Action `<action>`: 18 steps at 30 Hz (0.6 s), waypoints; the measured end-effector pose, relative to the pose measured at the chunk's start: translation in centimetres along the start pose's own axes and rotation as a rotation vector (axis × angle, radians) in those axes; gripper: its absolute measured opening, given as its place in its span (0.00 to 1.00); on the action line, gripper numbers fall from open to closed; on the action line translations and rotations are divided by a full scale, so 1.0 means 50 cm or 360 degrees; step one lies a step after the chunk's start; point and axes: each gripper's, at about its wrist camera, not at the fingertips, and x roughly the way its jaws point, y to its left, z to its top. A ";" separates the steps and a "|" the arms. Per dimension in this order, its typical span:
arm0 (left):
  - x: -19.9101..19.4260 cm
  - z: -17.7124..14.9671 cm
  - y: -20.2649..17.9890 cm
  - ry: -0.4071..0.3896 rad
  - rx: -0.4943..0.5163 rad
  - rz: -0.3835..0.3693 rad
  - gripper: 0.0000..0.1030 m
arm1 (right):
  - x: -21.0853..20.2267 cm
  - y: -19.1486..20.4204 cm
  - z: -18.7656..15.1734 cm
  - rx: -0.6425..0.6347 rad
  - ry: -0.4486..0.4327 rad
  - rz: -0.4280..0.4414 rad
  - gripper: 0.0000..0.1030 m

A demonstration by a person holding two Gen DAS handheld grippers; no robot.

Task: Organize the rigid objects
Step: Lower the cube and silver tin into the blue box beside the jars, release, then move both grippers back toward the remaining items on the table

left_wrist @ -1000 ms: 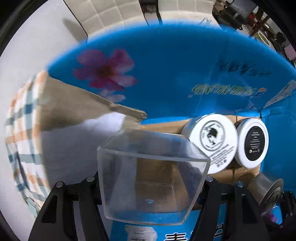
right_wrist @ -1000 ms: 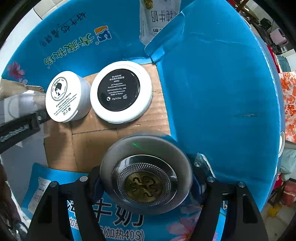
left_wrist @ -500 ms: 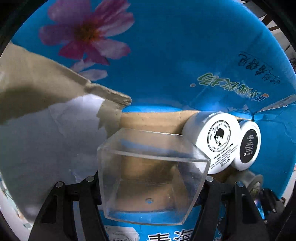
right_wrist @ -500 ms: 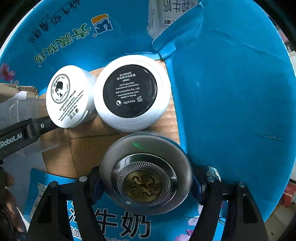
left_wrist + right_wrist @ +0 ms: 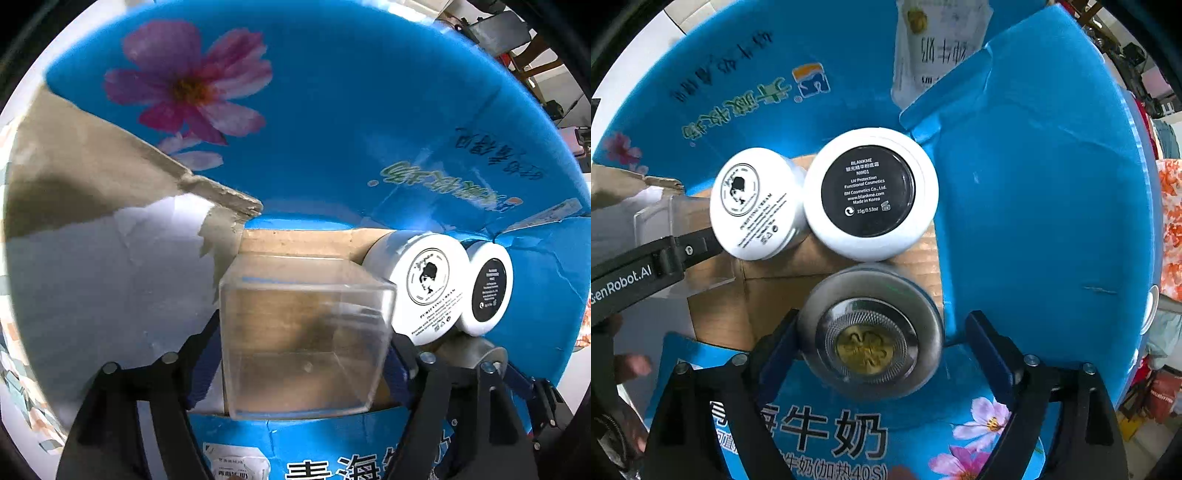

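A clear plastic box (image 5: 301, 341) sits on the cardboard floor of a blue carton (image 5: 351, 122), between the fingers of my open left gripper (image 5: 301, 358), which stand slightly off its sides. A round metal tin (image 5: 868, 330) with a gold emblem lies on the carton floor between the spread fingers of my open right gripper (image 5: 879, 347). Two white cream jars, one with a portrait lid (image 5: 753, 203) and one with a black label (image 5: 870, 192), stand side by side behind the tin. They also show in the left wrist view, portrait jar (image 5: 424, 288) and black-label jar (image 5: 487, 288).
The carton's blue flaps (image 5: 1034, 184) rise on all sides, printed with flowers and Chinese text. A torn brown cardboard flap (image 5: 110, 173) stands left of the clear box. The left gripper's arm (image 5: 639, 275) shows in the right wrist view, beside the portrait jar.
Both grippers went lower into the carton and opened. The clear box and the metal tin now rest on the carton floor, released from the fingers.
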 end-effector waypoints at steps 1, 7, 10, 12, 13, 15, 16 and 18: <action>-0.008 -0.003 0.000 -0.0016 0.0003 0.0007 0.75 | -0.007 -0.002 -0.002 0.0001 -0.0007 0.0002 0.89; -0.077 -0.033 -0.013 -0.0154 0.0045 -0.0005 1.00 | -0.040 -0.010 -0.033 -0.0001 -0.0053 0.0024 0.92; -0.118 -0.056 -0.017 -0.0205 0.0070 0.0003 1.00 | -0.073 -0.012 -0.050 -0.0027 -0.0112 0.0021 0.92; -0.148 -0.072 -0.012 -0.0244 0.0085 0.0009 1.00 | -0.101 -0.012 -0.064 -0.0048 -0.0157 0.0009 0.92; -0.164 -0.085 -0.012 -0.0269 0.0086 0.0020 1.00 | -0.117 -0.011 -0.072 -0.0063 -0.0183 0.0007 0.92; -0.175 -0.117 -0.004 -0.0311 0.0075 0.0017 1.00 | -0.147 -0.013 -0.093 -0.0088 -0.0231 0.0009 0.92; -0.182 -0.124 -0.009 -0.0328 0.0074 0.0013 1.00 | -0.167 -0.012 -0.106 -0.0093 -0.0275 0.0014 0.92; -0.200 -0.153 -0.011 -0.0378 0.0076 0.0034 1.00 | -0.204 -0.013 -0.127 -0.0105 -0.0345 0.0021 0.93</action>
